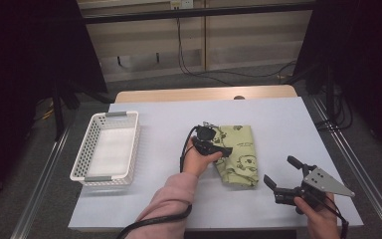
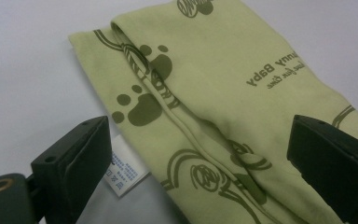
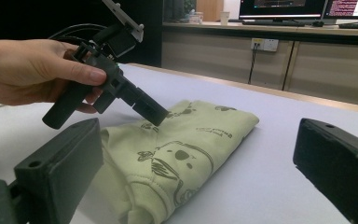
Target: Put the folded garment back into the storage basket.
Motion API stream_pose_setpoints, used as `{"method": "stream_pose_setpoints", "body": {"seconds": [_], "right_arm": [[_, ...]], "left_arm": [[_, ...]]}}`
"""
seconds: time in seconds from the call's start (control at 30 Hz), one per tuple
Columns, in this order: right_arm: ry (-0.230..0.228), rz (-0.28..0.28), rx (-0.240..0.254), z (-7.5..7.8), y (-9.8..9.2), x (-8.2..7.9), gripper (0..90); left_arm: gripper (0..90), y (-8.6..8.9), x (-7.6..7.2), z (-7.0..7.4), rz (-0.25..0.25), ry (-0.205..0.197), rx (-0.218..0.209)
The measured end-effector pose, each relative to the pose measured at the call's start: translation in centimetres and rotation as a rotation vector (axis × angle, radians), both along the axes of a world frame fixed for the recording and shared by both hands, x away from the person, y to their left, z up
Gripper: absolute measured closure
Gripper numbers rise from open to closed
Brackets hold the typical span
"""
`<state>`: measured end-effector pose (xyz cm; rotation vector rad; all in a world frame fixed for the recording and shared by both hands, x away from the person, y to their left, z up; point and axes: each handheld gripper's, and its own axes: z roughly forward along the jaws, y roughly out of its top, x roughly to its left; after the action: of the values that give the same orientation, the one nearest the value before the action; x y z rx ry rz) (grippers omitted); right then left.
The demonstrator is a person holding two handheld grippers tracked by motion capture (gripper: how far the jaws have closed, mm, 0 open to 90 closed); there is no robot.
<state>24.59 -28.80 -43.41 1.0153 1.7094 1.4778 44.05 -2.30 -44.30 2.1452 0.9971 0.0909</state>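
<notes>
A folded pale green garment (image 1: 238, 154) with brown paw and koala prints lies on the white table (image 1: 169, 114), right of the middle. My left gripper (image 1: 220, 148) tilts down over the garment's left edge, open, its jaws astride the fold (image 2: 214, 70) without pressing on it. A white care label (image 2: 123, 175) sticks out by one jaw. In the right gripper view, the left gripper (image 3: 153, 112) has its tip on the garment (image 3: 196, 135). My right gripper (image 1: 278, 169) is held near the front right of the table, open and empty, pointing toward the garment.
A white slotted basket (image 1: 107, 149) stands empty at the table's left side. The table's front edge runs just under my hands. Cables lie on the floor beyond the far edge, and dark stands flank the table.
</notes>
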Motion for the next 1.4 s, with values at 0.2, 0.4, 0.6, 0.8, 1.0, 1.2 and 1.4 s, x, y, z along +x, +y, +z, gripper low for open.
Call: {"method": "stream_pose_setpoints", "body": {"seconds": [0.2, 0.4, 0.6, 0.8, 1.0, 1.2, 1.4], "right_arm": [[-0.001, 0.002, -0.002, 0.0, 0.0, 0.0, 1.1], [-0.002, 0.002, 0.0, 0.0, 0.0, 0.0, 1.0], [-0.003, 0.005, 0.002, 0.0, 0.0, 0.0, 1.0], [-0.005, 0.012, 0.013, 0.1, 0.1, 0.0, 1.0], [-0.005, 0.009, 0.014, 0.1, 0.0, 0.0, 1.0], [-0.004, 0.01, 0.01, 0.1, 0.0, 0.0, 1.1], [-0.002, 0.004, 0.015, 0.1, -0.1, 0.0, 1.1]], "left_arm": [[9.5, -0.3, 0.0, -0.3, 0.006, 0.023, -0.011], [11.5, -0.9, -0.2, -0.8, 0.009, 0.029, -0.012], [17.4, -1.8, -0.7, -0.6, -0.007, 0.018, 0.026], [38.2, -2.6, -1.1, -0.4, -0.011, 0.059, -0.004], [50.0, -3.1, -1.0, -0.3, 0.029, 0.097, -0.013], [68.3, -3.6, -0.8, -0.3, 0.033, 0.146, -0.027], [72.8, -3.4, -0.5, 0.3, 0.064, 0.185, -0.046]]}}
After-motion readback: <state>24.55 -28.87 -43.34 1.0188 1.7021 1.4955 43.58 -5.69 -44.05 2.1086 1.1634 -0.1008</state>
